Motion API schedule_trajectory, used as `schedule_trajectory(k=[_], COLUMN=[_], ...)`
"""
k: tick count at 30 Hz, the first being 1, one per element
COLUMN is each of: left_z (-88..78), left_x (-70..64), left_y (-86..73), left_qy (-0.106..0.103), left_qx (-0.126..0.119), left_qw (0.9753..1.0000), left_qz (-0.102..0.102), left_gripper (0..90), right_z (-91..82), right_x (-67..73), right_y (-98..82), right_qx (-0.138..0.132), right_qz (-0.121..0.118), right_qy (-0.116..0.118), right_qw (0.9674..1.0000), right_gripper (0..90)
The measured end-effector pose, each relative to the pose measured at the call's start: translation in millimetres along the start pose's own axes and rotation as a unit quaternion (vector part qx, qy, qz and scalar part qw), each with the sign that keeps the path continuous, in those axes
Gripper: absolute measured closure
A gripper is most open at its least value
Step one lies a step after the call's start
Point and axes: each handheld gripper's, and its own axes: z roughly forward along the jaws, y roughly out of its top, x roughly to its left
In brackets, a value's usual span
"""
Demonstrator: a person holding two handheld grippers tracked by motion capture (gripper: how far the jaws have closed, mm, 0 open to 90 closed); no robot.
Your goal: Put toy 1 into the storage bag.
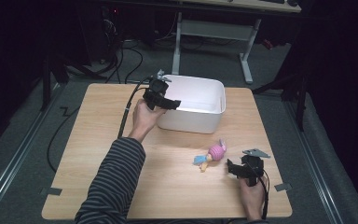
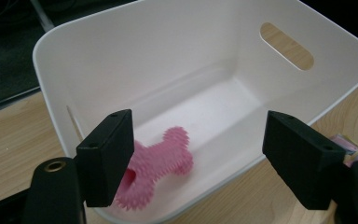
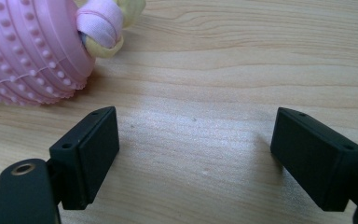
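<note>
A white plastic bin (image 1: 200, 116) stands at the back middle of the wooden table. My left gripper (image 1: 170, 103) hovers over the bin's near-left rim. In the left gripper view its jaws (image 2: 200, 140) stand open with nothing between them. Below them a pink spiky bone-shaped toy (image 2: 161, 163) lies on the floor of the bin (image 2: 46, 42). A pink knobbly ball toy (image 1: 216, 152) with a blue and yellow rope end lies on the table in front of the bin. My right gripper (image 1: 230, 167) rests just right of it, open and empty (image 3: 196, 140), with the ball (image 3: 28, 46) at the upper left.
The light wooden table (image 1: 121, 154) has bare room on its left and front. Black cables (image 1: 60, 126) run over the grey floor on the left. White legs of another desk (image 1: 247, 51) stand behind. The bin has a handle slot (image 2: 286, 45) in its end wall.
</note>
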Motion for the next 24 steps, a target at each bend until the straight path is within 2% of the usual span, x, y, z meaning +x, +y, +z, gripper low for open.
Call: schedule_trajectory(k=[4, 10, 13, 24], left_z=[-11.4, -24.7, -29.9, -51.8], left_x=[-0.2, -0.9, -2.6, -6.9], left_y=[-7.3, -19.8, -24.0, -45.8], left_qy=[-0.001, 0.000, 0.006, 0.001], left_qx=[-0.012, -0.014, -0.008, -0.031], left_qw=[0.9999, 0.9999, 0.9999, 0.9995], left_qz=[-0.003, 0.000, 0.010, 0.008], left_gripper=[25.8, 26.4, 26.0, 26.9], right_z=[0.0, -0.2, -0.2, -0.2], right_x=[0.0, 0.2, 0.2, 0.3], right_y=[0.0, 0.0, -0.1, -0.1], right_qx=[0.000, 0.001, 0.001, 0.001], right_qz=[0.000, 0.000, 0.000, 0.000], right_qy=[0.000, 0.000, 0.000, 0.000], right_qw=[1.0000, 1.0000, 1.0000, 1.0000], right_gripper=[15.0, 15.0, 15.1, 15.1])
